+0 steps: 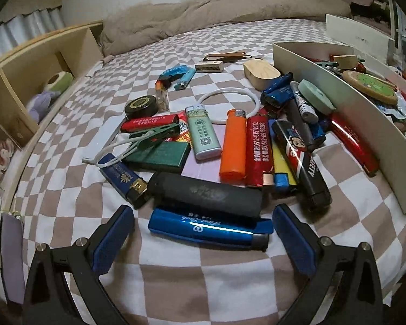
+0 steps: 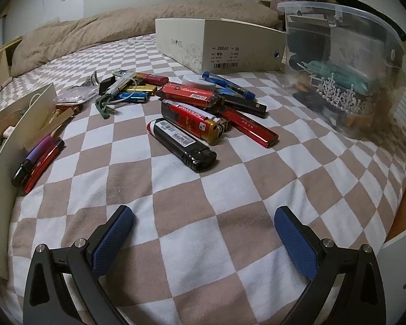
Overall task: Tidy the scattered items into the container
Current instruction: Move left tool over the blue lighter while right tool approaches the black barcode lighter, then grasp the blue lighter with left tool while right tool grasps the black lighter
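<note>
Two grippers wide open and empty: left gripper (image 1: 203,239) straddling blue metallic lighter (image 1: 209,228) on checkered bedspread (image 1: 176,284) near cream box (image 1: 346,124); likely light, rigid, slick; best pinched across long flat sides; right gripper (image 2: 203,239) over bare cloth.

— How are the left tongs (image 1: 203,218) sitting?

— They are reaching up from the bottom edge of the frame, spread wide, the blue pads (image 1: 113,239) facing each other with nothing pinched between them.

— And the right tongs (image 2: 203,218)?

— They are gaping just as wide, black arms rising from the lower left and lower right corners, gripping nothing.

— Any hand or sleeve showing?

— Neither view is showing one.
</note>
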Available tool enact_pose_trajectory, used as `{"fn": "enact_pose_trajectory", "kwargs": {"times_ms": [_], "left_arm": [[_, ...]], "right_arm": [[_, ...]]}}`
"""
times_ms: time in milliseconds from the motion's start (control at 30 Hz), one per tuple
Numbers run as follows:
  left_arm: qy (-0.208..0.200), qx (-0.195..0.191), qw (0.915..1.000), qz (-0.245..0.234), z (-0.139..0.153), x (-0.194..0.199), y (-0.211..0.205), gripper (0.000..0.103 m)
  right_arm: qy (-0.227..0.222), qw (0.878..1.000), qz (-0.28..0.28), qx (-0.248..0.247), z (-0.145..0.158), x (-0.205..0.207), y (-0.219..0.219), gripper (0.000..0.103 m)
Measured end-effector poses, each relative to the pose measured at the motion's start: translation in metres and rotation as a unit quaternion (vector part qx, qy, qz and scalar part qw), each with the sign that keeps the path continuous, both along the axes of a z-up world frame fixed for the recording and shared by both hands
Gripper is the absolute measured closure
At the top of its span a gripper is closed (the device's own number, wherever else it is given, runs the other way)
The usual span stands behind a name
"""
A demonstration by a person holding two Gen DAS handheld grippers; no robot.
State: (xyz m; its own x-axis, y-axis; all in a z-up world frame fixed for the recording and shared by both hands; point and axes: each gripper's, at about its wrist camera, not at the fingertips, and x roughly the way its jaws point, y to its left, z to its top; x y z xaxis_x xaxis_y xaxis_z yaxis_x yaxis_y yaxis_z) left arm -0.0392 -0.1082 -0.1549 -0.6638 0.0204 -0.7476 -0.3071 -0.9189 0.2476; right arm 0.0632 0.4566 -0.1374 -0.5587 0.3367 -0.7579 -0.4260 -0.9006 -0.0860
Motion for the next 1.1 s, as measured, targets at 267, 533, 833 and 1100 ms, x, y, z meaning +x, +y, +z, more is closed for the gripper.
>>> {"fn": "enact_pose_trajectory", "kwargs": {"times_ms": [267, 533, 833, 1100], "left_arm": [[-0.045, 0.045, 0.9979, -0.008, 0.001, -0.003, 0.003, 0.000], [-0.065, 0.053, 0.9957, -0.039, 0.002, 0.008, 0.012, 0.000], [-0.074, 0.046, 0.9962, -0.003, 0.000, 0.003, 0.016, 0.000], [-0.077, 0.052, 0.9953, 0.027, -0.004, -0.002, 0.017, 0.000]], "right_arm": [[-0.014, 0.997, -0.073, 0.009, 0.004, -0.017, 0.040, 0.000], [0.020, 0.989, -0.147, -0.019, 0.006, -0.003, 0.078, 0.000], [0.023, 0.999, -0.021, -0.039, 0.015, -0.030, 0.030, 0.000], [-0.030, 0.999, 0.001, -0.035, -0.006, -0.067, 0.026, 0.000]]}}
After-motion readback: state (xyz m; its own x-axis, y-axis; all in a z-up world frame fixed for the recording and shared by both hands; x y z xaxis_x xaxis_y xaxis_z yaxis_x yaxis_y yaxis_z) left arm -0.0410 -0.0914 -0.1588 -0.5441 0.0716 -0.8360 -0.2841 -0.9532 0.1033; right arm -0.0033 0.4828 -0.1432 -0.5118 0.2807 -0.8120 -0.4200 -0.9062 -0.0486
